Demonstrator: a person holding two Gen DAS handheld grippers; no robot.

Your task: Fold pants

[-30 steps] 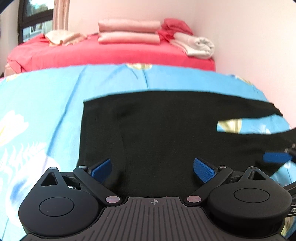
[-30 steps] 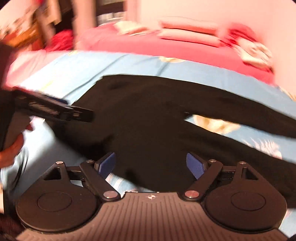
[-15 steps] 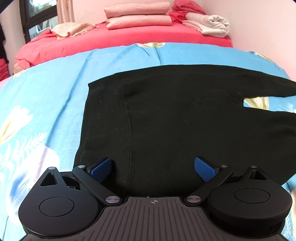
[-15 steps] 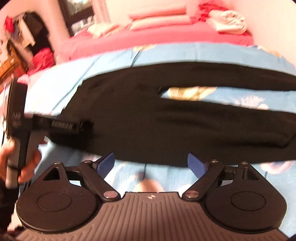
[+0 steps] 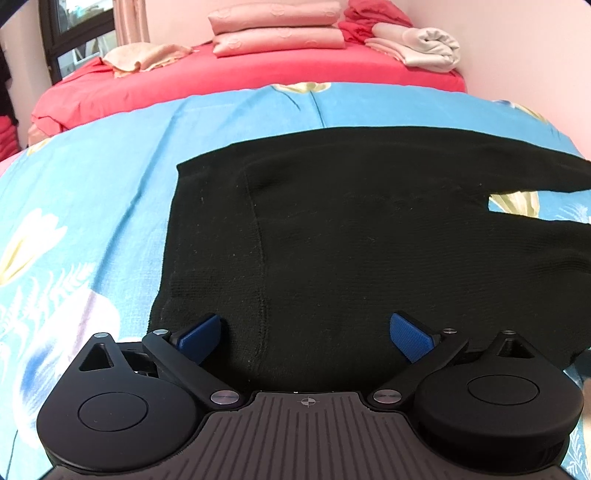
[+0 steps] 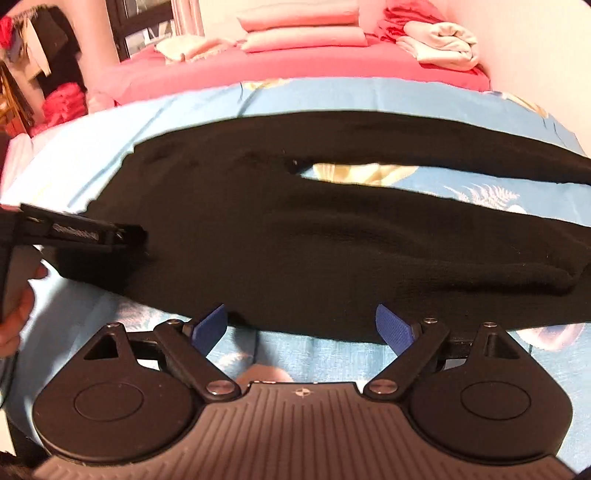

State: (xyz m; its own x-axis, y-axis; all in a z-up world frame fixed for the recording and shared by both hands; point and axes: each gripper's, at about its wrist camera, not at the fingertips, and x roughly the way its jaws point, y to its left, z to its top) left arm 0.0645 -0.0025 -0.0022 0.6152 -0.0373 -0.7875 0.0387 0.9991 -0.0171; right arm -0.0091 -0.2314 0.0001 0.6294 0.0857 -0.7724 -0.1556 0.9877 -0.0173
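Bed (image 5: 92, 192): pants (image 5: 369, 240) lay flat on it, unfolded, legs split rightward. You'd swung both grippers in closer over the last second. Left gripper (image 5: 306, 334), jaws apart, sat over the waist end; right gripper (image 6: 301, 325), jaws apart, reached the near leg's edge. Nothing gripped; grasp looked next.

Both wrist views low over the bed, facing the far wall, sharing the pants (image 5: 369, 240) and pillows (image 6: 299, 27)
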